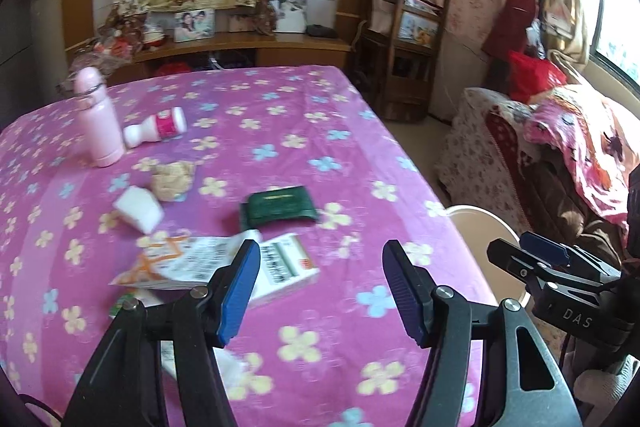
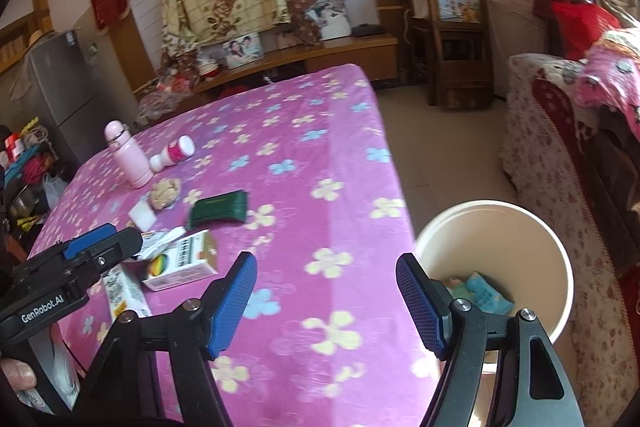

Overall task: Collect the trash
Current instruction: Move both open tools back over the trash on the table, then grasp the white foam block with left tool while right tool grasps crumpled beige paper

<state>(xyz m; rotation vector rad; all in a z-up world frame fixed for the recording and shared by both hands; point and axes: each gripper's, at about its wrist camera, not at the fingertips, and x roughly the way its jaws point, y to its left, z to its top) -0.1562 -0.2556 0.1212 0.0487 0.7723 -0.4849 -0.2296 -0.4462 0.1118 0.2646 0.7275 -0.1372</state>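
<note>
I see my left claw (image 1: 320, 291) and right claw (image 2: 326, 301) both spread apart, holding nothing, above the flowered worktop (image 1: 320, 131); boxes (image 1: 286, 267), wrappers (image 1: 180, 261) lie there, bin (image 2: 496, 267) beside.

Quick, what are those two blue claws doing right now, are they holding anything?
Left gripper: open, holding nothing, above the flowered tablecloth.
Right gripper: open, holding nothing, near the white bin.
</note>
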